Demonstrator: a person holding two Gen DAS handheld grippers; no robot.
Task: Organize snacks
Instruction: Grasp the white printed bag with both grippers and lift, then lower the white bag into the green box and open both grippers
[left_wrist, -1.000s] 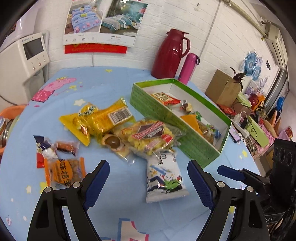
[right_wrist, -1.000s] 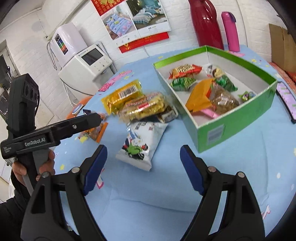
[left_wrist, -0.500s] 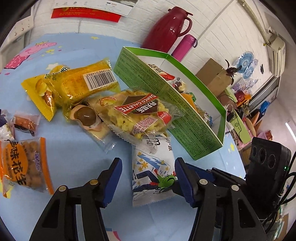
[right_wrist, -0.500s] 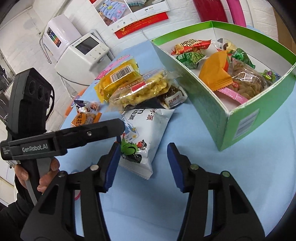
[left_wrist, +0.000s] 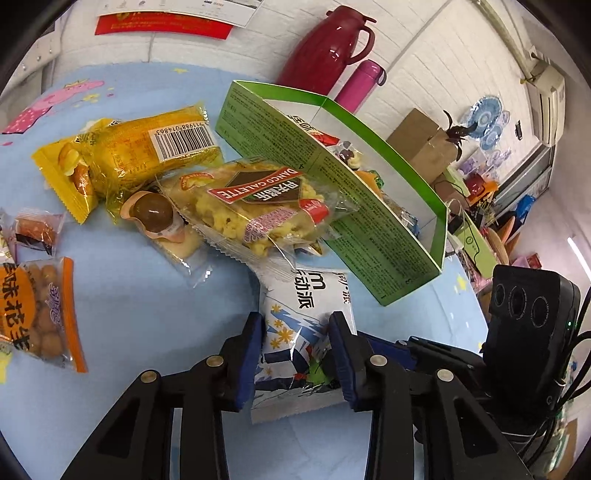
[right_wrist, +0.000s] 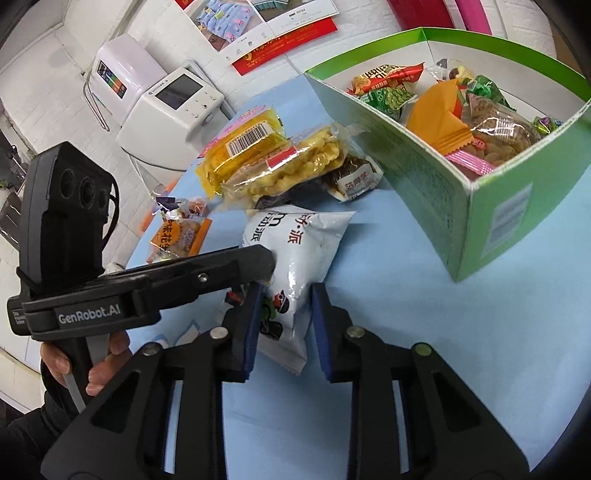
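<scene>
From the left wrist camera. Left gripper (left_wrist: 297, 350) clenched on the near end of the white snack bag (left_wrist: 306, 295), blue pads pressed in from both sides, wrapper crinkled in between. Bag flat on the blue table (left_wrist: 129, 295), near its front edge. Far end tucked under the yellow cookie pack (left_wrist: 258, 199), so probably gripped at the free end for an easy pull-out. Green box (left_wrist: 332, 195) just behind, toward the right side of the table, open on top and ready for snacks.

From the right wrist camera. Right gripper (right_wrist: 284, 328) around the near corner of the same white snack bag (right_wrist: 295, 243). One pad on the wrapper, the other very close beside it; cannot tell if pinching yet. Left gripper (right_wrist: 264, 273) in from the left side, tip down on the bag, held by a hand (right_wrist: 96, 365). Maybe two grippers because of a puffy, slippery bag. Green box (right_wrist: 424, 177) close on the right, already partly full, likely the bag's new home.
</scene>
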